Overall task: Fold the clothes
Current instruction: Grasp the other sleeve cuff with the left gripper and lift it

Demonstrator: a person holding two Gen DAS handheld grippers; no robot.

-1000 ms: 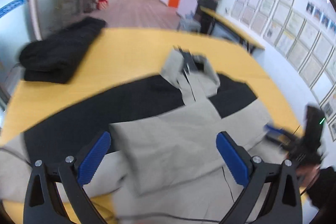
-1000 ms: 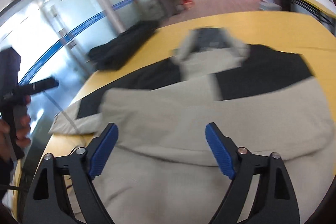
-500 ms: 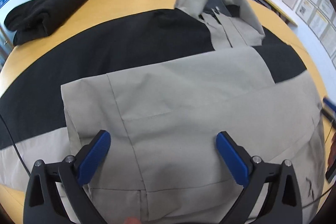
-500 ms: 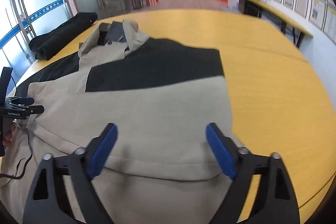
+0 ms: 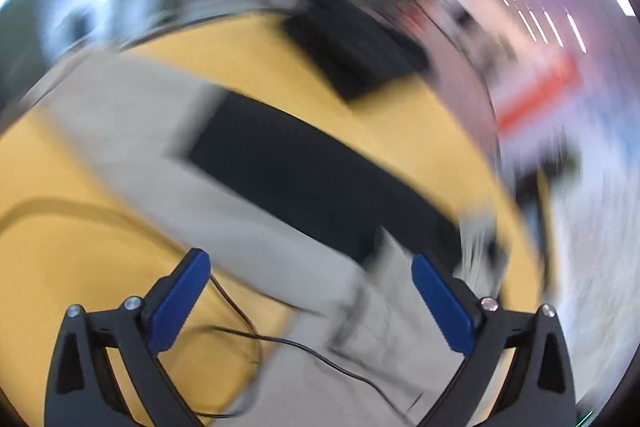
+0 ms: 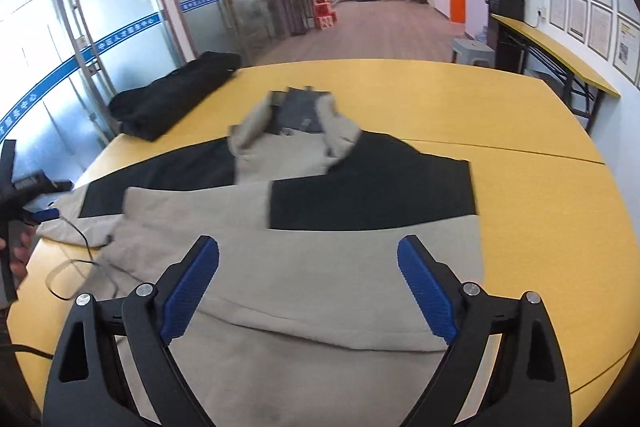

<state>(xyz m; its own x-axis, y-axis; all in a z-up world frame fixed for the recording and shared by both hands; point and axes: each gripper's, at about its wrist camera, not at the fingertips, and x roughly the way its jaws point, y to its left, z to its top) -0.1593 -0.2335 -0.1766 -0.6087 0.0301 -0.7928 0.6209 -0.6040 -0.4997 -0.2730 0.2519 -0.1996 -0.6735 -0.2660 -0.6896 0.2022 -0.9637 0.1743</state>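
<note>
A beige and black jacket [image 6: 320,267] lies flat on the yellow table [image 6: 540,195], collar at the far side, one sleeve folded across its front. My right gripper [image 6: 308,267] is open and empty above the jacket's lower part. My left gripper [image 5: 308,287] is open and empty over the jacket's left sleeve [image 5: 160,155]; that view is heavily blurred. The left gripper also shows at the left edge of the right wrist view [image 6: 40,199], beside the sleeve end.
A folded black garment [image 6: 172,99] lies at the table's far left; it also shows in the left wrist view [image 5: 352,47]. A thin black cable [image 6: 80,259] runs over the table's left edge and across the jacket hem [image 5: 280,339]. A side bench [image 6: 560,55] stands at the right wall.
My left gripper has swung left from over the jacket's middle to its left sleeve, with strong blur. My right gripper has drawn back and turned left to face the jacket squarely.
</note>
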